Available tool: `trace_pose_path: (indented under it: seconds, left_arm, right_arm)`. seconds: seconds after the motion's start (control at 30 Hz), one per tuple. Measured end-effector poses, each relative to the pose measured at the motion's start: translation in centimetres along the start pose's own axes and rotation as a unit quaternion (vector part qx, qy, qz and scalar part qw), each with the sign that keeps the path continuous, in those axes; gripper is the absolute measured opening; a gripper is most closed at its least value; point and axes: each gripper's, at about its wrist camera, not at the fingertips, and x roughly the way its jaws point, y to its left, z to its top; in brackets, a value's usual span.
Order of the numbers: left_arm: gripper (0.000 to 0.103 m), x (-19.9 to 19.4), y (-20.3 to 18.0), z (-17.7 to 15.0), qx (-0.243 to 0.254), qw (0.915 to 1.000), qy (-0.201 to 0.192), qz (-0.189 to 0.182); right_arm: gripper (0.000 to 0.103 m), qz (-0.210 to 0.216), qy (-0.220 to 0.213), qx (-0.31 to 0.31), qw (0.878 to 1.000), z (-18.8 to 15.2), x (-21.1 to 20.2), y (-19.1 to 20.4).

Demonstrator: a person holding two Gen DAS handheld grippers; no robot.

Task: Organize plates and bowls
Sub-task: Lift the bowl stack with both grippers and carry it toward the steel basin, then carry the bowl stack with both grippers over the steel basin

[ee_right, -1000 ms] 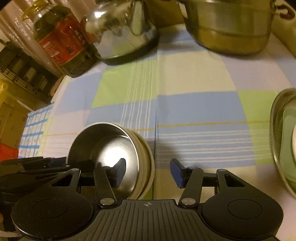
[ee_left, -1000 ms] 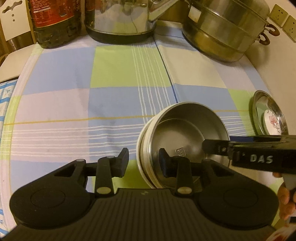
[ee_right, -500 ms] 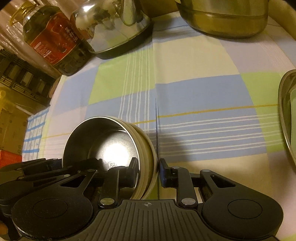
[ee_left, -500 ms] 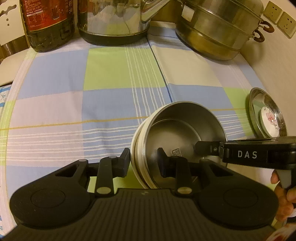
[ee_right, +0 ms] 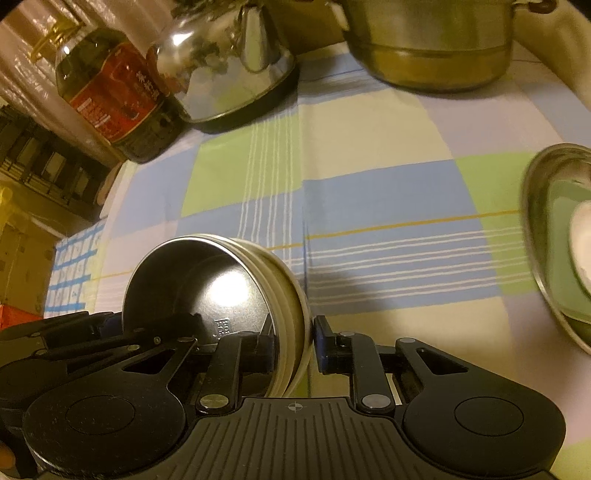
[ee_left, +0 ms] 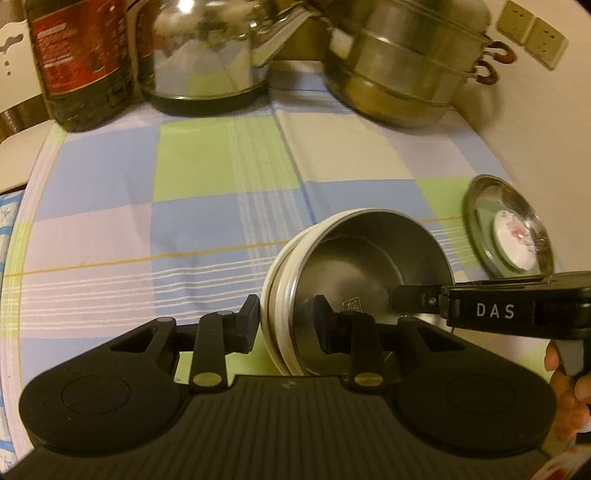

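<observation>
Left wrist alone shows wall sockets [ee_left: 532,35].

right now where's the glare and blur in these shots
Left wrist view: warm dim light, fisheye-bent tablecloth, bright glare on the kettle, steel plate slightly smeared. Right wrist view: hot spot inside the steel bowl, plate at the right edge blurred.

The right hand-held gripper [ee_right: 293,343] clamps the stacked bowls' [ee_right: 207,288] rim above the checked tablecloth [ee_right: 369,192].
</observation>
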Motion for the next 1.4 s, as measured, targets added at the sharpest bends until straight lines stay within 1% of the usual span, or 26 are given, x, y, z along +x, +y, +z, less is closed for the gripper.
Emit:
trace_pose_path:
  seconds: [0.1,0.23,0.43,0.6,0.73,0.83,1.1,1.3,1.4]
  left_arm:
    - [0.028,-0.2,-1.9,0.1,0.017,0.9997,0.007,-0.018]
    - [0.028,0.1,-5.3,-0.5,0.053,0.9973,0.019,-0.047]
    - [0.028,1.9,-11.3,-1.2,0.105,0.9886,0.048,-0.097]
    - [0.028,3.2,-15.5,-1.8,0.125,0.9828,0.069,-0.116]
    - [0.028,4.2,-17.8,-2.1,0.128,0.9817,0.085,-0.113]
    - [0.028,4.7,-18.3,-2.3,0.117,0.9825,0.095,-0.109]
    - [0.028,5.0,-18.9,-2.2,0.104,0.9862,0.090,-0.093]
    - [0.029,4.9,-19.5,-2.3,0.121,0.9858,0.084,-0.081]
    - [0.031,4.7,-20.3,-2.6,0.143,0.9851,0.076,-0.058]
  right_arm:
    - [0.020,-0.011,-0.001,0.014,1.000,-0.8,-1.6,-1.1]
    - [0.020,-0.037,-0.005,0.051,0.998,-2.6,-4.2,-3.7]
    - [0.020,-0.081,-0.008,0.112,0.990,-4.7,-7.8,-8.6]
    - [0.020,-0.108,-0.005,0.143,0.984,-5.4,-9.8,-12.2]
    - [0.020,-0.109,0.008,0.155,0.982,-5.2,-10.3,-14.7]
    - [0.020,-0.108,0.018,0.150,0.983,-5.3,-10.3,-15.7]
    - [0.020,-0.087,0.032,0.123,0.988,-4.9,-9.8,-16.8]
    - [0.021,-0.065,0.052,0.089,0.993,-4.5,-9.6,-17.3]
    - [0.021,-0.062,0.055,0.073,0.994,-4.4,-9.6,-17.2]
